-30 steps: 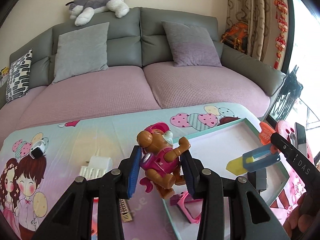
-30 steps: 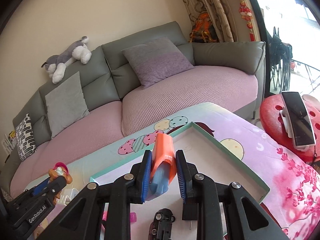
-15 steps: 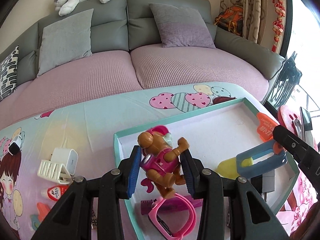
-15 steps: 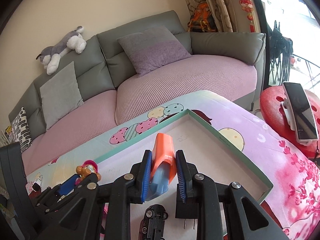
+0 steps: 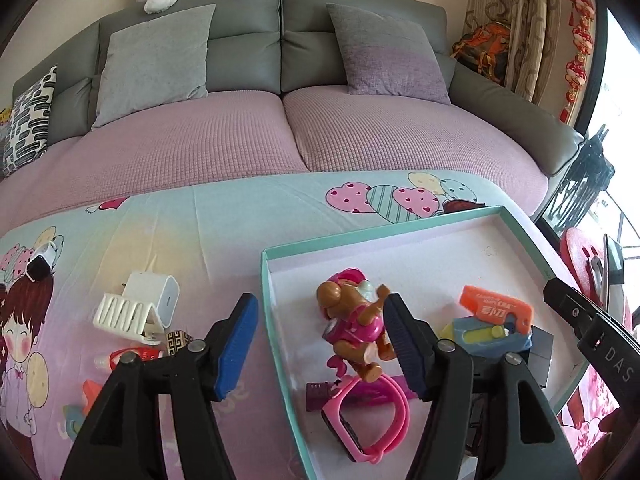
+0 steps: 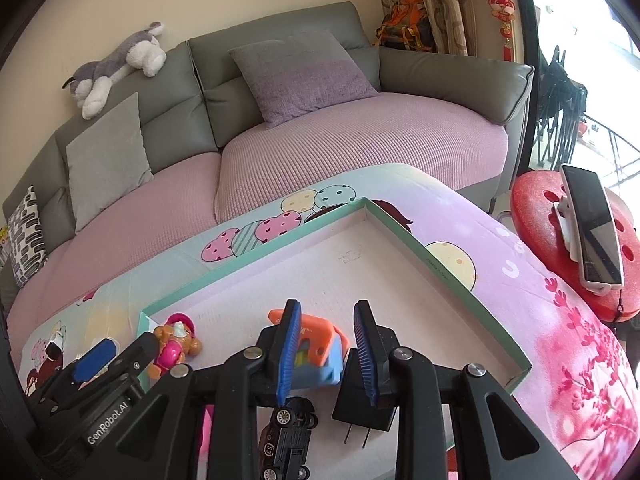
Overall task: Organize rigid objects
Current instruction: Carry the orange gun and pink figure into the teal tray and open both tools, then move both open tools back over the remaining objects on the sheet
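On the left of my table sit a white charger (image 5: 154,294) and a white rack (image 5: 126,317), outside the box. My left gripper (image 5: 320,344) has just let its jaws spread wide. The toy puppy (image 5: 354,330) leans on the right pad only, inside the green tray (image 5: 280,344), above a pink watch (image 5: 360,420). Further right, my right gripper (image 6: 326,354) has just loosened too. The orange and blue cutter (image 6: 316,350) lies in the tray between its pads, and the right pad is clear of it.
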The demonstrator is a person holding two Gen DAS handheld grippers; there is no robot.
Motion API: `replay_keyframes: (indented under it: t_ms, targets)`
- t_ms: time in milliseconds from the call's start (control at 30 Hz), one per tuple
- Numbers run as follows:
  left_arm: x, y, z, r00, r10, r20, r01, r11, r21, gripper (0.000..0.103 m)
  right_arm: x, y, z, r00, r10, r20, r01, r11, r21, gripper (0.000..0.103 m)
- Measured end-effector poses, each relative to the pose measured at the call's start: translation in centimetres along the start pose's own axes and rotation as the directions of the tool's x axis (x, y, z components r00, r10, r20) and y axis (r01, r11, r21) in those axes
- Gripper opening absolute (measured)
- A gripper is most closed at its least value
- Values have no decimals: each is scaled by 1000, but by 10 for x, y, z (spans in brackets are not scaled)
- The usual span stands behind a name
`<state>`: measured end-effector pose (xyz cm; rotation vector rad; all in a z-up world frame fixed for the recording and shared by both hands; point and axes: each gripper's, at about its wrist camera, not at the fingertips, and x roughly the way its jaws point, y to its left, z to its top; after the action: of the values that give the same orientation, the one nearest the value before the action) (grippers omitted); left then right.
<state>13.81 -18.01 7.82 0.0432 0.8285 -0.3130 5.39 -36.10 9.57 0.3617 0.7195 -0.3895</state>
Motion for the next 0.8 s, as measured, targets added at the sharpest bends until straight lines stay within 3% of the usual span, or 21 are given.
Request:
replay_keyframes:
  t_ms: [33,167,233,567,800]
  targets:
    - [-2,2,0,1000,7,5,-7,1000,-7,78,0,0,0,1000,-2,0,2,1000,0,46]
    - [-8,13,2,999,42,24,-41,999,-33,82,0,1,0,1000,3,0,-3,1000,-4,60]
    - [-10,18,3,998,61,32,-59,997,-50,97,0,3,-1,1000,5,-4,-5,1000,-14,67]
    - [-8,43,3,989,147,13,-144,983,-115,98,6,13,-6,1000,-12,-26,10,998,-68,103]
    - [-10,64,0,984,177,14,-171,967,-187,99,6,18,-6,1000,-19,-22,18,996,-85,103]
